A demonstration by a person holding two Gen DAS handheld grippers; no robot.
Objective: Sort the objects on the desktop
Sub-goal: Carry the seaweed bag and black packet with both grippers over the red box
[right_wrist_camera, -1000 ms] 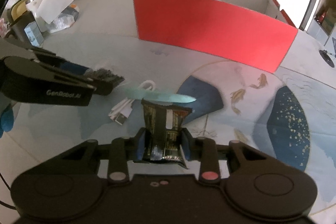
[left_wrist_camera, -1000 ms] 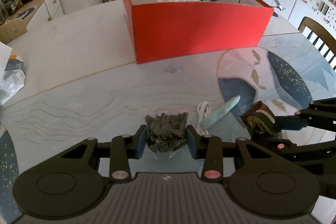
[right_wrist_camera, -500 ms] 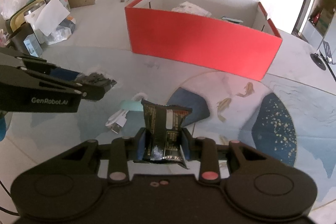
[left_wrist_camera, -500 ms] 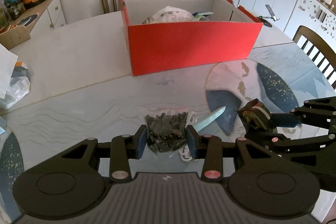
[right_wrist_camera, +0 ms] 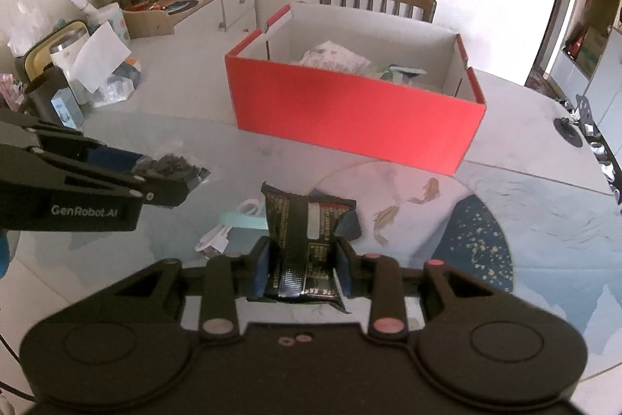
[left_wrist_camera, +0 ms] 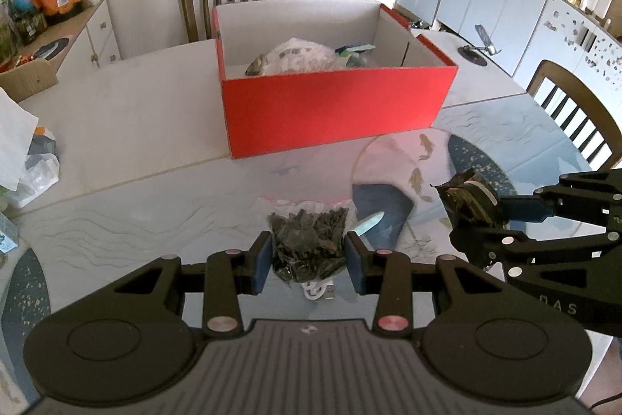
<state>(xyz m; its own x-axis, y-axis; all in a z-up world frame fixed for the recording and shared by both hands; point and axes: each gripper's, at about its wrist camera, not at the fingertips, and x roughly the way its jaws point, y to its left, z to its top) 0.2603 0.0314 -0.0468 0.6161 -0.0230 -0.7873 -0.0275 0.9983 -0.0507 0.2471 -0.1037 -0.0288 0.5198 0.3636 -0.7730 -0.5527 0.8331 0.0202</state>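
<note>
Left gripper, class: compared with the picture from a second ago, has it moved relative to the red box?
Yes. The left gripper, shut on the clear bag of dark bits, has risen: the red box now shows its inside from above.

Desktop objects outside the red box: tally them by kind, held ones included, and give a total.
Clear bag of dark bits, held in the left tool: 1
Black snack packet, held in the right tool: 1
White cable on the table: 1
Pale green stick on the table: 1
Total: 4

Table (left_wrist_camera: 128, 127) carries red box (left_wrist_camera: 334, 107), white cable (right_wrist_camera: 217, 236), mint stick (left_wrist_camera: 369, 222), bags at edge (left_wrist_camera: 27, 158)
</note>
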